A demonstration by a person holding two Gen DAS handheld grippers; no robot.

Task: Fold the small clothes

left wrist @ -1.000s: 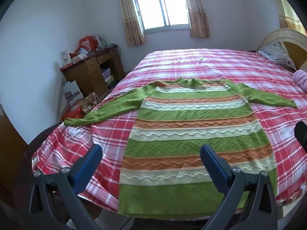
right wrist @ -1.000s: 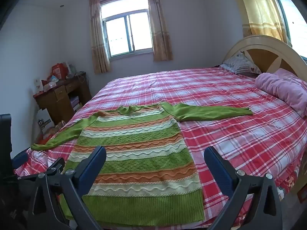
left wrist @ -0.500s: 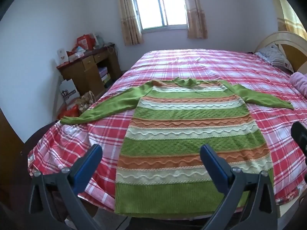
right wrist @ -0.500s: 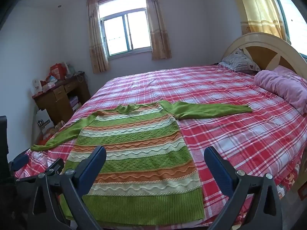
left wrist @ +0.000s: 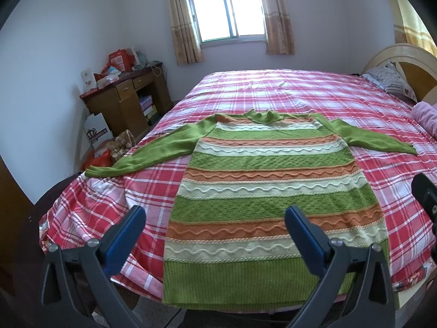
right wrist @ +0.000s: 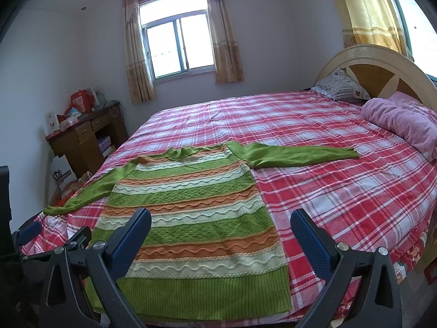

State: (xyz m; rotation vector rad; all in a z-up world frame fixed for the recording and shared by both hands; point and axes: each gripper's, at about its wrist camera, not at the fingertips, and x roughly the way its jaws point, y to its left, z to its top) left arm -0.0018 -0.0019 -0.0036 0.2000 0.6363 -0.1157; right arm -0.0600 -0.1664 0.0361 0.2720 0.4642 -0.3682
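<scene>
A green, orange and cream striped knit sweater (left wrist: 270,186) (right wrist: 188,218) lies flat on the red plaid bed (left wrist: 286,93) (right wrist: 341,196), hem at the near edge, collar away from me, both green sleeves spread out sideways. My left gripper (left wrist: 214,220) hovers open above the hem's left part, nothing between its blue pads. Over the hem's right corner hangs my right gripper (right wrist: 221,222), likewise open and holding nothing. The left gripper's tip (right wrist: 27,232) shows at the far left of the right wrist view.
A wooden desk (left wrist: 125,101) (right wrist: 84,136) with boxes and bags stands left of the bed by the wall. A pink blanket (right wrist: 401,120), a pillow (right wrist: 341,87) and the headboard (right wrist: 382,71) sit at the right. The bed's near edge drops to the floor.
Both cameras shifted only slightly; the sweater sits a little further right in the left wrist view. Both grippers stayed open and the sweater lies as before.
</scene>
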